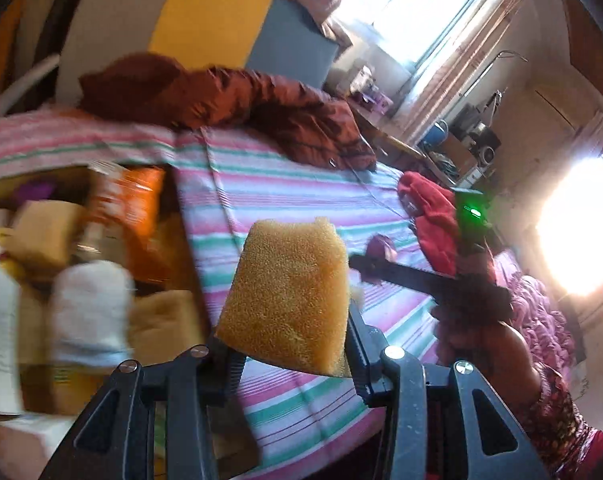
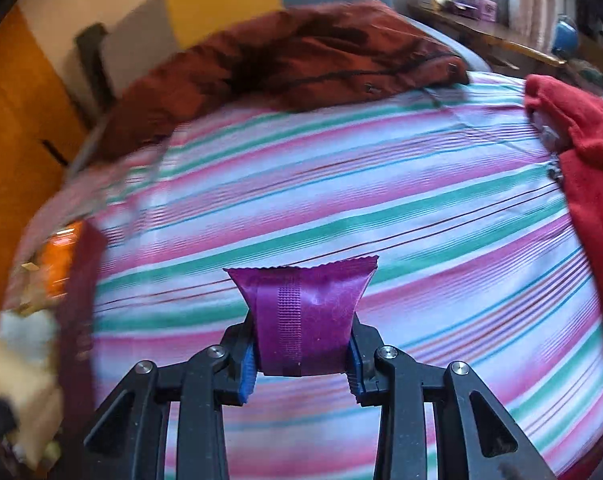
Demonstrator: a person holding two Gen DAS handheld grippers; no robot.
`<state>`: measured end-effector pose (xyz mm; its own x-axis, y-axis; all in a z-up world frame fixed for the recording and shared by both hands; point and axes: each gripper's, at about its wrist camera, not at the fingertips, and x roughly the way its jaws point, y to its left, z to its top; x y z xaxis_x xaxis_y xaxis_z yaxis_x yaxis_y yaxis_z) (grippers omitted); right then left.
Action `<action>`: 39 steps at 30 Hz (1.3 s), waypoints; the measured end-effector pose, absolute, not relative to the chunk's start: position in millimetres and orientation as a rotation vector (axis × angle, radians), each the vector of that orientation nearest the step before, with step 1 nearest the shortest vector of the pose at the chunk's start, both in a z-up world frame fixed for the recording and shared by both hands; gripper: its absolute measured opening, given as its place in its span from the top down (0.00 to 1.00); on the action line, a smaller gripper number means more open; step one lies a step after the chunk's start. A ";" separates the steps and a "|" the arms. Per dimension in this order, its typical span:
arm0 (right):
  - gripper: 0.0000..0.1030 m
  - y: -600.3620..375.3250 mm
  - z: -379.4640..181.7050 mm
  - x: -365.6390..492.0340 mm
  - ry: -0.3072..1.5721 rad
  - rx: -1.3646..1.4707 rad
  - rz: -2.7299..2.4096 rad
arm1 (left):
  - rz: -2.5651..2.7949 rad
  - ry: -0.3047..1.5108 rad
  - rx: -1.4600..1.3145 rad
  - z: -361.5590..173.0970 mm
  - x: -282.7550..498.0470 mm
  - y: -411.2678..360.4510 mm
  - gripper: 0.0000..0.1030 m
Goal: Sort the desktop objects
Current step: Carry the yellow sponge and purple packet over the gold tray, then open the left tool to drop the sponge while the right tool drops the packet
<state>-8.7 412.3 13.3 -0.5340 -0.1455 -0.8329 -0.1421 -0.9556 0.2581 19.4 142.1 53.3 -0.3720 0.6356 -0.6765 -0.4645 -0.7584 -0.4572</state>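
Note:
My left gripper (image 1: 291, 344) is shut on a yellow-orange sponge (image 1: 287, 296) and holds it above the striped bed sheet (image 1: 285, 184). My right gripper (image 2: 301, 350) is shut on a small purple sachet (image 2: 303, 312) with a crimped top edge, also above the sheet. The right gripper also shows in the left wrist view (image 1: 365, 266), to the right of the sponge, with the purple sachet (image 1: 381, 246) at its tip.
A cardboard box (image 1: 181, 240) at the left holds an orange snack bag (image 1: 129, 200), more sponges (image 1: 41, 232) and a white roll (image 1: 89, 312). A rust-red jacket (image 1: 229, 96) lies at the back of the bed, and red clothing (image 1: 433, 220) lies at the right.

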 end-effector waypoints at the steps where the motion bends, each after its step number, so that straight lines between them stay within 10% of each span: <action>1: 0.65 400.6 17.6 -4.5 -0.471 1.489 -2.686 | 2.171 -0.240 -1.165 56.8 19.3 131.6 0.57; 23: 0.57 172.9 29.4 42.2 -0.192 1.339 -2.201 | 2.402 -0.342 -1.330 55.7 -18.5 16.4 0.35; 26: 0.46 174.1 31.9 46.0 -0.208 1.314 -2.209 | 2.414 -0.379 -1.260 70.4 -12.3 10.5 0.35; 39: 0.55 198.0 38.7 59.7 -0.289 1.276 -2.295 | 2.357 -0.287 -1.177 63.0 6.6 25.9 0.53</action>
